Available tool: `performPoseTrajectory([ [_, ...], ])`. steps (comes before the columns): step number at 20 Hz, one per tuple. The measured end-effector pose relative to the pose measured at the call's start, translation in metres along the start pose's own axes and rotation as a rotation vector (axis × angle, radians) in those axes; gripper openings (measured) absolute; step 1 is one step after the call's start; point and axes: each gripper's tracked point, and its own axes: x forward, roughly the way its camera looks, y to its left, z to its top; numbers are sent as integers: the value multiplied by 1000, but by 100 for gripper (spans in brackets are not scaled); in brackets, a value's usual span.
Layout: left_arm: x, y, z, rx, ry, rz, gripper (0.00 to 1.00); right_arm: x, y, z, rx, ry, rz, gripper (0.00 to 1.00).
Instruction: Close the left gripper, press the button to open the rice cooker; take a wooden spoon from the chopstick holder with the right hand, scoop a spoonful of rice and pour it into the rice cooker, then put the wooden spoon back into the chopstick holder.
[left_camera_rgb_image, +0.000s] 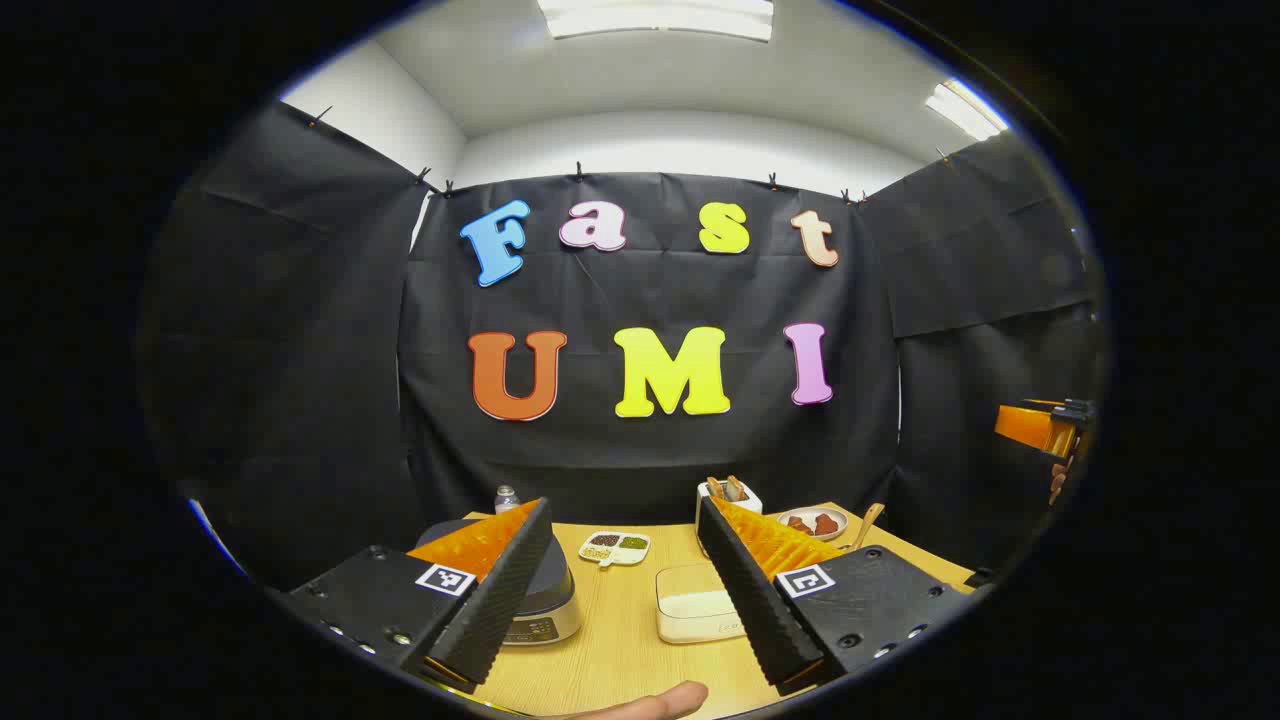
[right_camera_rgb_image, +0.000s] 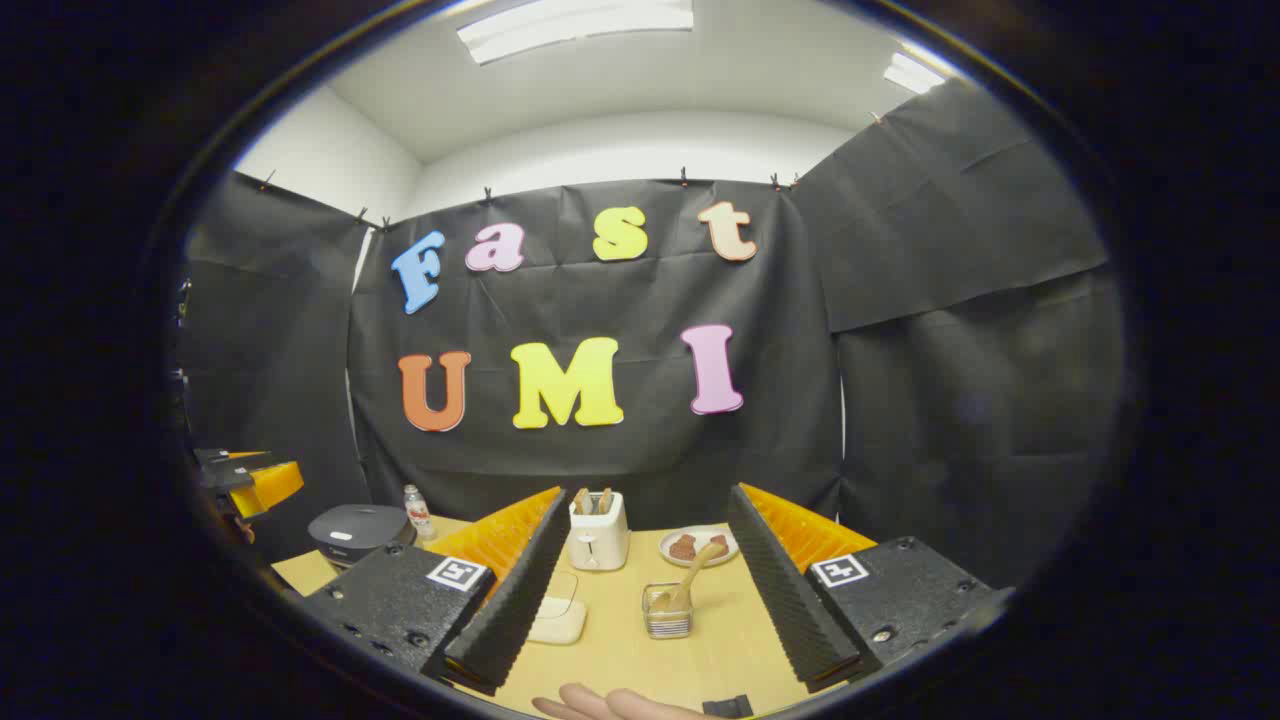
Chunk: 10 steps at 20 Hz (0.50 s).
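The rice cooker (left_camera_rgb_image: 548, 600), dark lid down, stands at the table's left, half hidden behind one of the left gripper's fingers (left_camera_rgb_image: 490, 590); it is also in the right gripper view (right_camera_rgb_image: 355, 528). My left gripper (left_camera_rgb_image: 622, 510) is open above the near table with nothing between its fingers. A wooden spoon (right_camera_rgb_image: 695, 575) leans in the clear chopstick holder (right_camera_rgb_image: 668, 612), straight ahead of my open, empty right gripper (right_camera_rgb_image: 647, 495). A shallow white rice container (left_camera_rgb_image: 690, 605) lies between cooker and holder.
A white toaster (right_camera_rgb_image: 598, 535), a plate of brown pieces (right_camera_rgb_image: 700, 545), a small bottle (right_camera_rgb_image: 418, 512) and a sectioned bean dish (left_camera_rgb_image: 615, 547) stand toward the back of the wooden table (left_camera_rgb_image: 620, 650). A person's fingers (right_camera_rgb_image: 600, 705) show at the near edge.
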Motion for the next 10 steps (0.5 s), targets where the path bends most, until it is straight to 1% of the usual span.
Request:
performPoseTrajectory([
  [1,1,0,-1,-5,1,-2,94,0,0,-1,-1,0,0,100],
  [3,-1,-7,-7,-27,11,-32,94,1,5,-2,-8,-9,25,100],
  [4,-4,-12,-6,-35,6,-53,94,2,9,-1,-12,-16,40,97],
  [5,-6,-12,-5,-34,0,-60,94,3,5,-5,-16,-15,40,100],
  [6,-8,-10,-5,-24,1,-54,94,4,3,-8,-18,-11,40,100],
  [7,-10,-9,-9,-10,5,-48,94,5,5,-11,-17,-5,45,96],
  [8,-12,-11,-9,0,6,-50,94,6,6,-14,-14,4,47,100],
  [9,-13,-11,-10,9,3,-52,94,6,5,-15,-11,7,47,96],
  [10,-13,-9,-9,13,-1,-46,94,7,4,-14,-12,7,45,100],
])
